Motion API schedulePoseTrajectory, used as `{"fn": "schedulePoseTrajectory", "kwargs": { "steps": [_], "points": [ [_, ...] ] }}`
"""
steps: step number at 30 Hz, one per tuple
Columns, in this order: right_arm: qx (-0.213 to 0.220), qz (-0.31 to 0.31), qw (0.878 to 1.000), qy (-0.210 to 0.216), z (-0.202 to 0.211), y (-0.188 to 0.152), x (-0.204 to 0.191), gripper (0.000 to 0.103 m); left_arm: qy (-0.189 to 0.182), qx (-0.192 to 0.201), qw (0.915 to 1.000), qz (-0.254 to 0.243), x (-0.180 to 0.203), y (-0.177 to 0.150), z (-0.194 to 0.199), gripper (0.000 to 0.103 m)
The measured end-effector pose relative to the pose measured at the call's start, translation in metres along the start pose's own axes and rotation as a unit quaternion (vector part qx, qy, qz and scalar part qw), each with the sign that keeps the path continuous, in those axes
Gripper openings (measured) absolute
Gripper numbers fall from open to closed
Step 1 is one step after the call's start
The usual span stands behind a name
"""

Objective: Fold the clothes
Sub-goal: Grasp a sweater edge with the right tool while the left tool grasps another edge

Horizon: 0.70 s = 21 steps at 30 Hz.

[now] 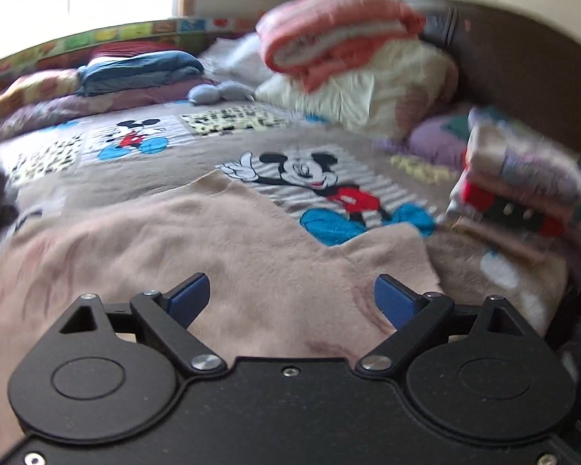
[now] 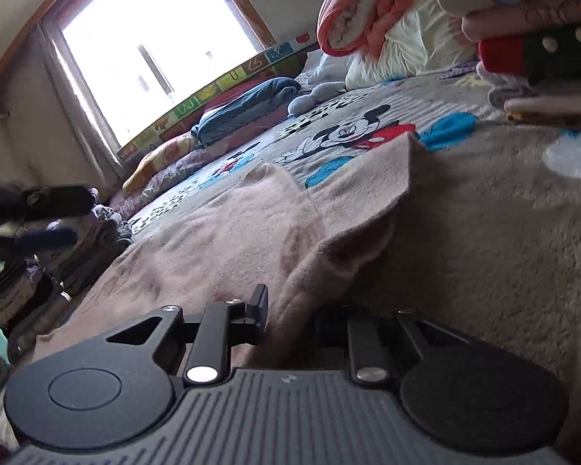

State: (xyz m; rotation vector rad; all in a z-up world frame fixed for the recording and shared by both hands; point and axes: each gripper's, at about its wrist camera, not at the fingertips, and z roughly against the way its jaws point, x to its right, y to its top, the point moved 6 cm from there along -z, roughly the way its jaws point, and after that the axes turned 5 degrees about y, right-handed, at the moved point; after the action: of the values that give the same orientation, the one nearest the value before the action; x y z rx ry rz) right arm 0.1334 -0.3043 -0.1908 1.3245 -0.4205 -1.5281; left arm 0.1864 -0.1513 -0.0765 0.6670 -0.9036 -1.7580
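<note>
Left claw (image 1: 290, 302) spread wide over pink fleece garment (image 1: 197, 248), gripping nothing.
Right claw (image 2: 290, 317) straddles a raised fold; closure unclear. Soft, light, floppy — pinch the hem just ahead.

Beyond the pink garment (image 1: 197, 248), the Mickey Mouse blanket (image 1: 143, 178) lies bare toward the window, leaving a passage up the bed's middle. A stack of folded clothes (image 1: 523, 193) blocks the right side, rolled orange and white bedding (image 1: 348, 58) crowds the headboard corner, and a folded blue garment (image 1: 139, 71) lines the far edge.
</note>
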Motion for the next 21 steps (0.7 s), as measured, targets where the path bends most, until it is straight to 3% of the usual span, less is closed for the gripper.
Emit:
{"fn": "schedulePoseTrajectory", "kwargs": {
  "steps": [3, 6, 10, 14, 21],
  "points": [
    [0.004, 0.045, 0.999, -0.004, 0.001, 0.002, -0.008, 0.023, 0.008, -0.034, 0.9994, -0.005, 0.001, 0.018, -0.041, 0.088],
    [0.009, 0.102, 0.995, 0.001, 0.003, 0.004, -0.022, 0.023, 0.008, -0.064, 0.9979, 0.01, 0.005, 0.036, -0.081, 0.069],
    [0.015, 0.135, 0.991, 0.002, 0.006, 0.005, -0.032, 0.022, 0.018, -0.112, 0.9933, 0.019, 0.013, 0.059, -0.135, 0.048],
    [0.018, 0.165, 0.986, 0.005, 0.005, 0.007, -0.04, 0.022, 0.034, -0.16, 0.9861, 0.025, 0.019, 0.073, -0.182, 0.048],
    [0.019, 0.212, 0.977, 0.017, 0.003, 0.007, -0.056, 0.021, 0.068, -0.222, 0.9726, -0.008, 0.031, 0.078, -0.232, 0.048]
  ]
}}
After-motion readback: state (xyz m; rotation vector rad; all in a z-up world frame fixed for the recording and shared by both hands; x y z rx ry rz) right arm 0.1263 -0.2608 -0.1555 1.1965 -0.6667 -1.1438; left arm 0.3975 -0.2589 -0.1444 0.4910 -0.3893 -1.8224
